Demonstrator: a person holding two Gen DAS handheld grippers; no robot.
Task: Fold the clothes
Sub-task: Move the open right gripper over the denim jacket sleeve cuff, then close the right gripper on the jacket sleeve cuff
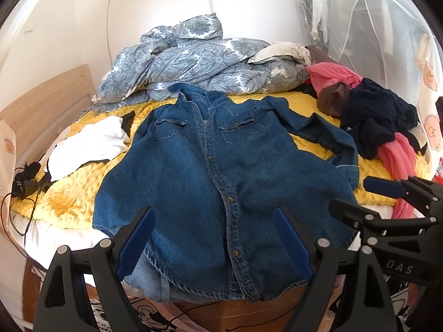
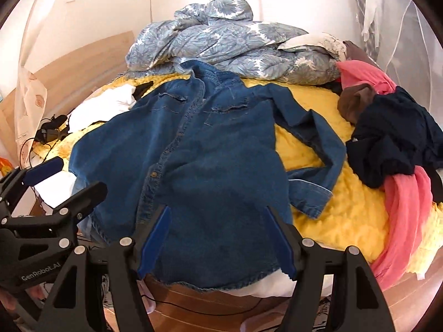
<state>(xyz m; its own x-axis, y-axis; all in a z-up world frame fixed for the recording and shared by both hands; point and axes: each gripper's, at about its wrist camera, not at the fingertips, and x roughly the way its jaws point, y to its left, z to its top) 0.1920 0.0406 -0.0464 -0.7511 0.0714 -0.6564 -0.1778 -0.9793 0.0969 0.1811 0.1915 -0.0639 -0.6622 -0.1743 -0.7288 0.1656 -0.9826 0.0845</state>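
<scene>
Left wrist view: your left gripper point(image 1: 213, 242) stands wide, nothing between its pads, over the hem of the denim shirt point(image 1: 210, 166); the shirt lies front-up on the yellow blanket point(image 1: 313, 105) — collar at twelve o'clock; your right gripper point(image 1: 357, 196) sits at three o'clock.

Right wrist view: right gripper point(image 2: 218, 242) wide and empty above the shirt's hem point(image 2: 210, 282); dark garment point(image 2: 393, 141) at three o'clock; left gripper point(image 2: 66, 177) at nine — also apart.

Crumpled floral duvet point(image 1: 193, 55), perhaps a charger point(image 1: 26, 186).
</scene>
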